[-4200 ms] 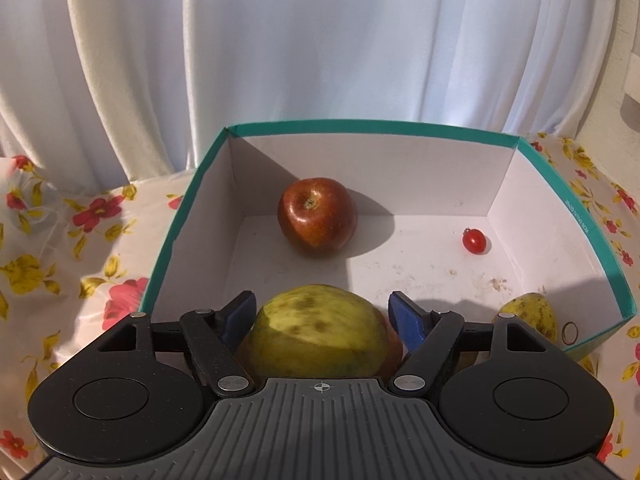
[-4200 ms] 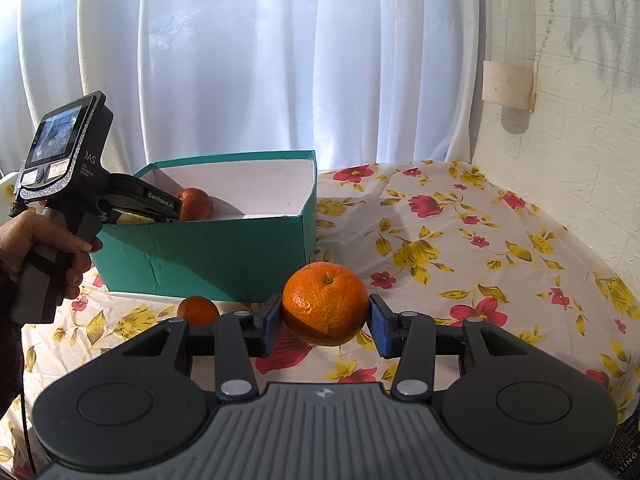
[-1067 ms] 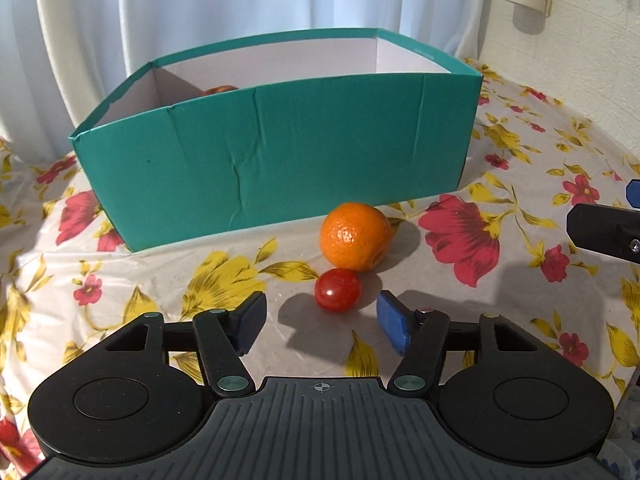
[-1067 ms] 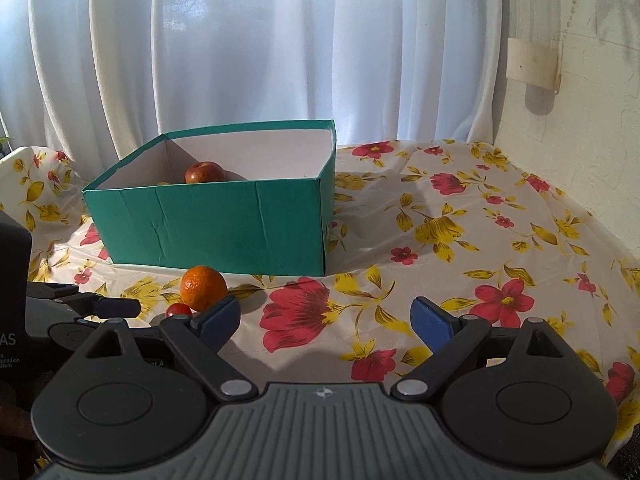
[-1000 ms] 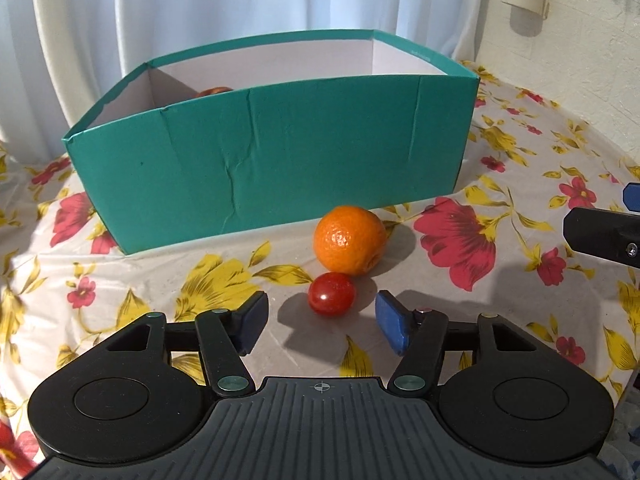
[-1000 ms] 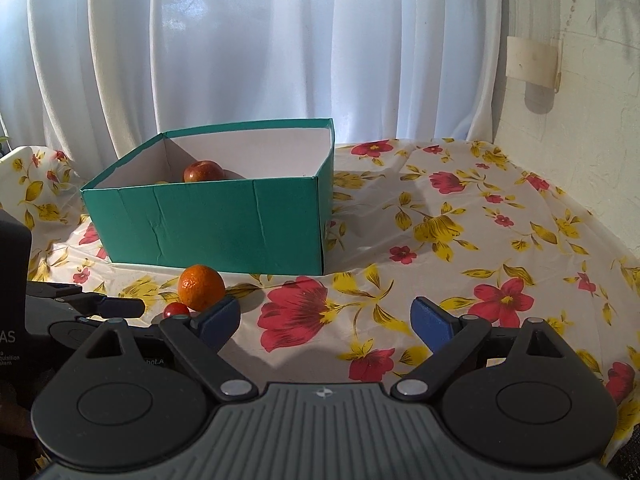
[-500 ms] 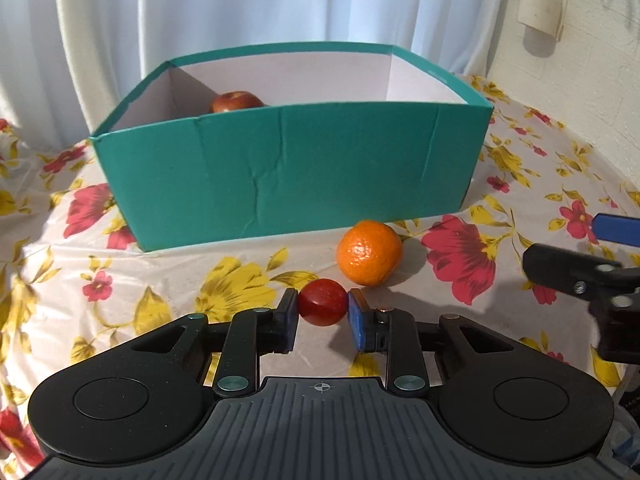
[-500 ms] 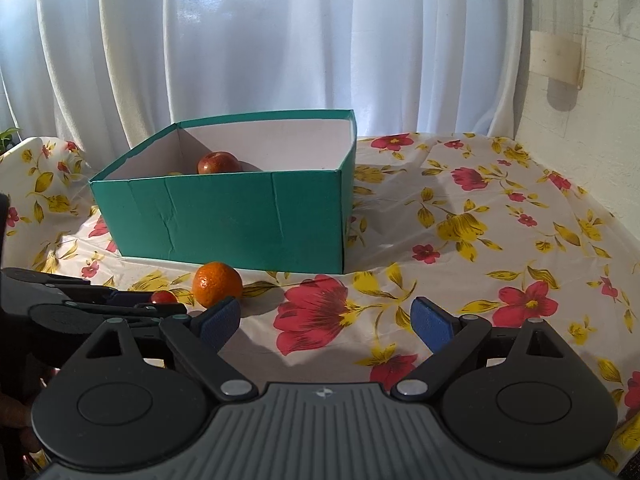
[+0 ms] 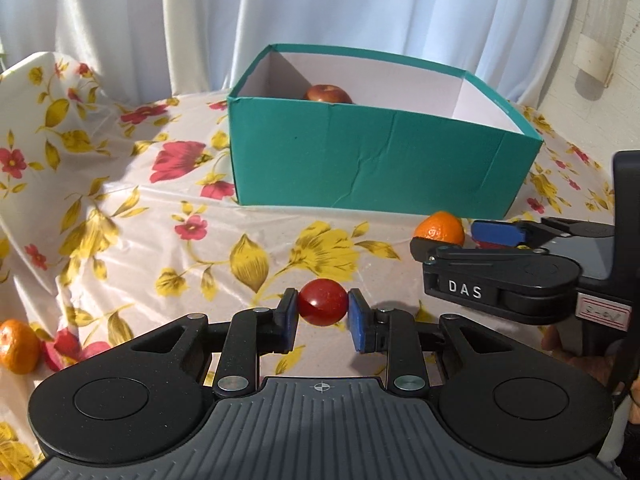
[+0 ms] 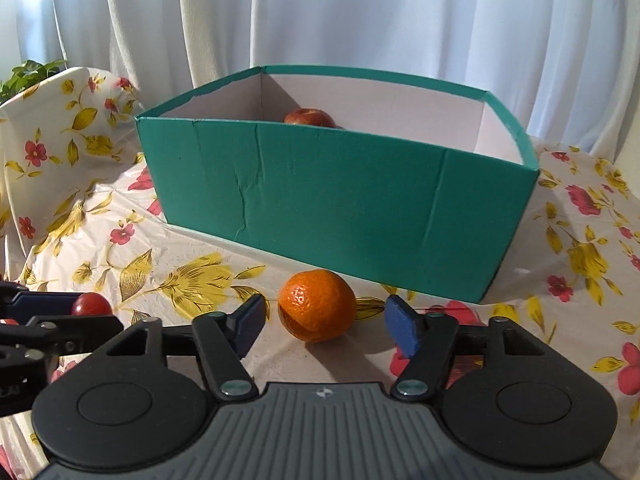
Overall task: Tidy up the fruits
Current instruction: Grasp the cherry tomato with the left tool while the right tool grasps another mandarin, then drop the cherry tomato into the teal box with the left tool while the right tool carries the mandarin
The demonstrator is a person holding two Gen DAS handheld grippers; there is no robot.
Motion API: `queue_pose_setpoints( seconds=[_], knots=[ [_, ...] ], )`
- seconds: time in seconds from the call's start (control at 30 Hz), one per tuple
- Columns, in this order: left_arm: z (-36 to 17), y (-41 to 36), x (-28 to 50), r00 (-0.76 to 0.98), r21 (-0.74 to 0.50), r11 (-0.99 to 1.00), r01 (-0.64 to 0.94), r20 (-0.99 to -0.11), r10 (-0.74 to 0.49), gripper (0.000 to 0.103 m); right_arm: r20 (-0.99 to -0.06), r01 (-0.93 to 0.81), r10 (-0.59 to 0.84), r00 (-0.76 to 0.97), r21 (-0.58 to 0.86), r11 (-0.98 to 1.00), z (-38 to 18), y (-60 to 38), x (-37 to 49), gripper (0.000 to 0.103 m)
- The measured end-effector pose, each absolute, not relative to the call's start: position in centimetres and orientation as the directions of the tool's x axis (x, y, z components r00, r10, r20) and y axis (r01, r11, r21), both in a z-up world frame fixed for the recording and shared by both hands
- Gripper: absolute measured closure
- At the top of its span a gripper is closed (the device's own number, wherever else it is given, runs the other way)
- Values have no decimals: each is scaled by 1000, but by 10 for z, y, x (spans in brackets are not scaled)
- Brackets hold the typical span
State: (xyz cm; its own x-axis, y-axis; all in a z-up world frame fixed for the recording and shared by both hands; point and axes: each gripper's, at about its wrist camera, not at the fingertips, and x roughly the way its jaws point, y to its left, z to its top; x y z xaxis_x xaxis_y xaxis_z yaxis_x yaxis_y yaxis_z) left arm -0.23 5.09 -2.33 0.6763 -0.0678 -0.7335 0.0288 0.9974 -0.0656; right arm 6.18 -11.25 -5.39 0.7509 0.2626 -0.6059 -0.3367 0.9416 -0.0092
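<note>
left gripper (image 9: 322,320): fingers pinching a small red cherry tomato (image 9: 323,307), pads pressed on both sides of it, the tomato held clear above the flowered tablecloth (image 9: 120,216).

right gripper (image 10: 325,322): white lettering "das" readable on its side in the left wrist view; a red-and-white label further back is too blurred to read. its jaws have just been closing and stand either side of an orange mandarin (image 10: 317,305) without touching it; the mandarin rests on the cloth between them.

teal box (image 10: 340,196): open top, white inside, creased front wall; no writing legible. a red apple (image 10: 309,117) shows above the front rim, toward the back wall. the mandarin lies just beside the foot of the front wall.

second mandarin (image 9: 18,346): at the left edge of the left wrist view, on the cloth, well apart from the box.

open room: bare cloth left of the box and in front of it; white curtain (image 10: 360,12) close behind; cloth rises over a hump at far left.
</note>
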Motion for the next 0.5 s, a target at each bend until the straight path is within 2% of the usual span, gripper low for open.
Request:
queue_pose_setpoints(
  seconds=[0.07,0.13,0.5],
  knots=[
    [-24,54,-7,676,-72,997,11,-734,-61,73,-624,-352,265,735,-18,936,-59,-108,68,53],
    [-27,57,-9,669,-87,996,-4,-740,-62,73,-633,-364,258,730,-41,930,-63,-104,71,58],
    [-26,59,-12,668,-97,995,-29,-742,-53,73,-606,-358,254,754,-54,932,-49,-107,58,59]
  ],
)
